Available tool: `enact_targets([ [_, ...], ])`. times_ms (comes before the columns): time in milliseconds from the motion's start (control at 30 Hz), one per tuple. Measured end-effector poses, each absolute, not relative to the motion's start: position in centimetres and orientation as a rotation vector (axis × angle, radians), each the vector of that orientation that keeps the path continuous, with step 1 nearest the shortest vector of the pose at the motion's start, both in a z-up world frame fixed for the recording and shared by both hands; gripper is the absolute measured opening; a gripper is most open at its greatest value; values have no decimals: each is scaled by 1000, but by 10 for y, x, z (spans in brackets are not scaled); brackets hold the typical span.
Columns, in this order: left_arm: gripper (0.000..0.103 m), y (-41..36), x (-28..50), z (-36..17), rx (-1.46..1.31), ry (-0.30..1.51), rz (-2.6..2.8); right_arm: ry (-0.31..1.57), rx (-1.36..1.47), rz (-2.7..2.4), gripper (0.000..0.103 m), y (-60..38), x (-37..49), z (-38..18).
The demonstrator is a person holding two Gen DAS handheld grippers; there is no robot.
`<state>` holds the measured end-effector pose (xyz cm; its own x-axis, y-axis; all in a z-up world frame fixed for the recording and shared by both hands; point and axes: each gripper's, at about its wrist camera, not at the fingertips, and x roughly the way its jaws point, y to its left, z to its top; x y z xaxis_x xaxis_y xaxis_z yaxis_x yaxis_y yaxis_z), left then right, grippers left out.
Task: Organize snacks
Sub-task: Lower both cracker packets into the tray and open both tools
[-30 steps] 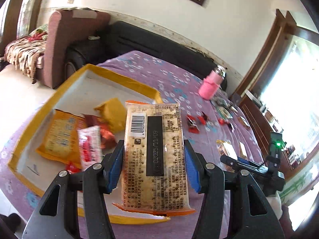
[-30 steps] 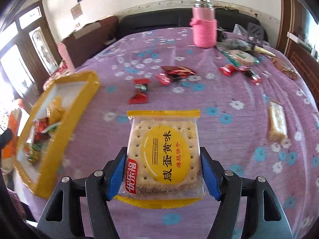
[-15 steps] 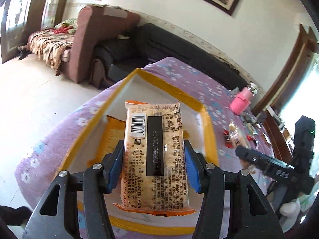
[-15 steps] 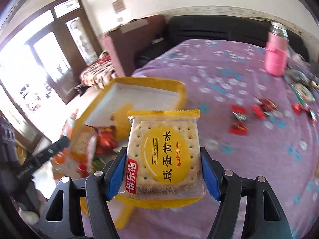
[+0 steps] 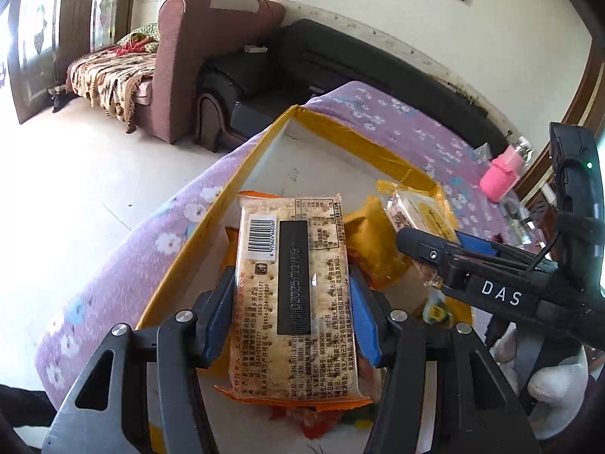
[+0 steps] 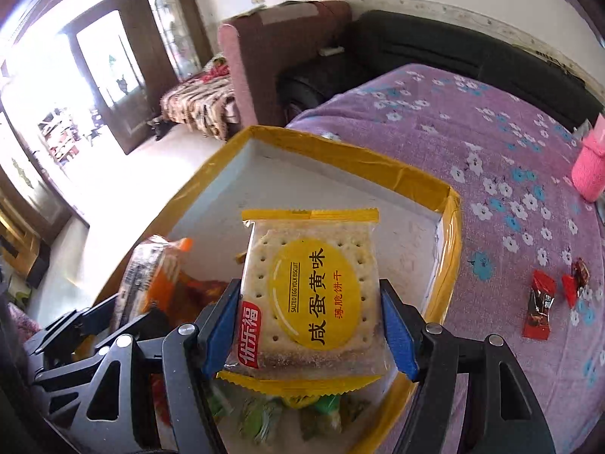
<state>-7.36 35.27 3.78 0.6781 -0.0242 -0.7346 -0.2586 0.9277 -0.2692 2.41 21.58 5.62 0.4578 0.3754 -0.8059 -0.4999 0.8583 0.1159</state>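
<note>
At centre bottom of the left wrist view, the left claw (image 5: 291, 317) is clamped on an orange-edged cracker pack (image 5: 293, 295), barcode side up, over the yellow-rimmed box (image 5: 351, 140) that sits on the purple flowered bench (image 5: 408, 121). In the right wrist view the right claw (image 6: 312, 325) is clamped on a yellow salted egg yolk biscuit pack (image 6: 312, 295) at lower centre, also above the box, with green-wrapped sweets (image 6: 264, 416) lying inside below it. Red candies (image 6: 539, 302) lie on the bench at right, and a pink bottle (image 6: 590, 166) stands at the right edge.
</note>
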Motion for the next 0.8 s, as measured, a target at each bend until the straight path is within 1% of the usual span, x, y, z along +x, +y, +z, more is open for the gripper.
enact_targets([
  [100,55,349,-64,39,-348,818,141,974,-140,504,69,215,37,46],
  [267,59,343,-47,44,-297,830,145,1000,-108,482,70,213,59,39],
  [300,60,342,-46,45,-296,830,144,1008,-99,482,72,213,62,39],
  [533,65,341,-70,61,-334,779,128,989,-13,503,72,195,54,50],
  [633,72,336,-85,72,-330,742,137,965,5,522,72,184,39,58],
  [700,73,332,-94,78,-318,724,152,940,10,529,72,175,27,64],
  [767,78,326,-104,85,-300,700,183,915,16,531,72,166,15,70],
  [800,83,323,-109,89,-291,687,201,901,18,531,72,161,8,73],
])
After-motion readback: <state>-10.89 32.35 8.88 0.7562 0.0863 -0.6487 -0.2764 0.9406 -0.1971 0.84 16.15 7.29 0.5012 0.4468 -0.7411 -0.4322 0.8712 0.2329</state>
